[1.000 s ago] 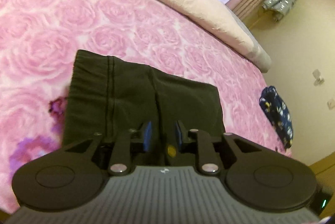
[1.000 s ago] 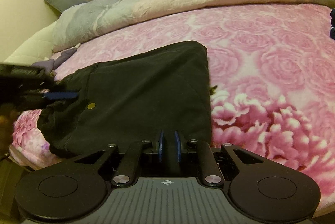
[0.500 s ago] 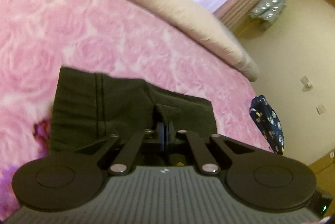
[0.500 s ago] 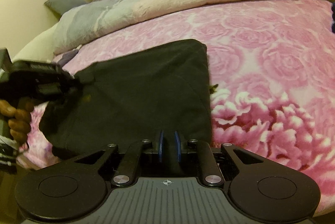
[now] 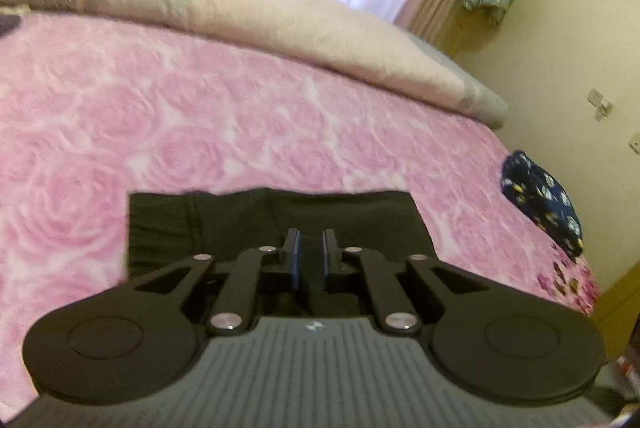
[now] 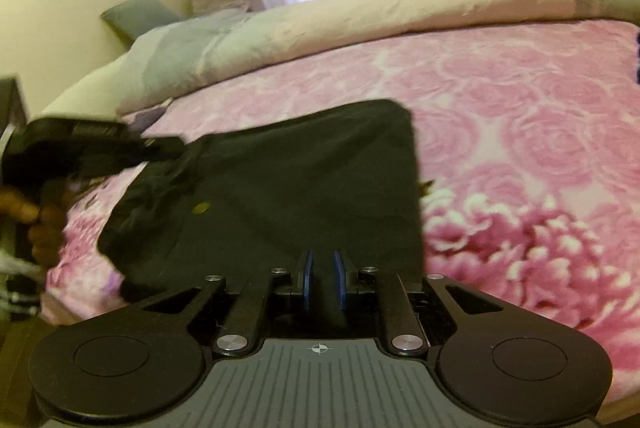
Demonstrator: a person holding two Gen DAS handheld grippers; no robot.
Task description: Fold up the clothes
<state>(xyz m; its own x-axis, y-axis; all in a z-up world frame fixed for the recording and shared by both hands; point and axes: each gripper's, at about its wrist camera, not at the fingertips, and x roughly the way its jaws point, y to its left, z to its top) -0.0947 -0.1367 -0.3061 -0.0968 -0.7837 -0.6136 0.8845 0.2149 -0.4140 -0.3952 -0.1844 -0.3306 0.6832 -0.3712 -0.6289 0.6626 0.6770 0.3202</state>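
Observation:
A black pair of trousers (image 6: 304, 179) lies folded on the pink rose bedspread (image 6: 520, 115). My right gripper (image 6: 322, 278) is shut on its near edge. In the right wrist view my left gripper (image 6: 172, 147) is at the garment's left waist end and lifts that end off the bed; a brass button (image 6: 201, 208) shows there. In the left wrist view my left gripper (image 5: 311, 256) is shut on the black cloth (image 5: 248, 216), which hangs in front of it.
A rolled beige and grey duvet (image 5: 280, 19) runs along the far side of the bed. A dark blue patterned garment (image 5: 540, 195) lies at the bed's right edge near the wall. A grey pillow (image 6: 140, 13) stands at the headboard.
My left gripper closed on the waist end of the trousers and has raised it, tilting up toward the window. My right gripper has kept its hold on the near edge.

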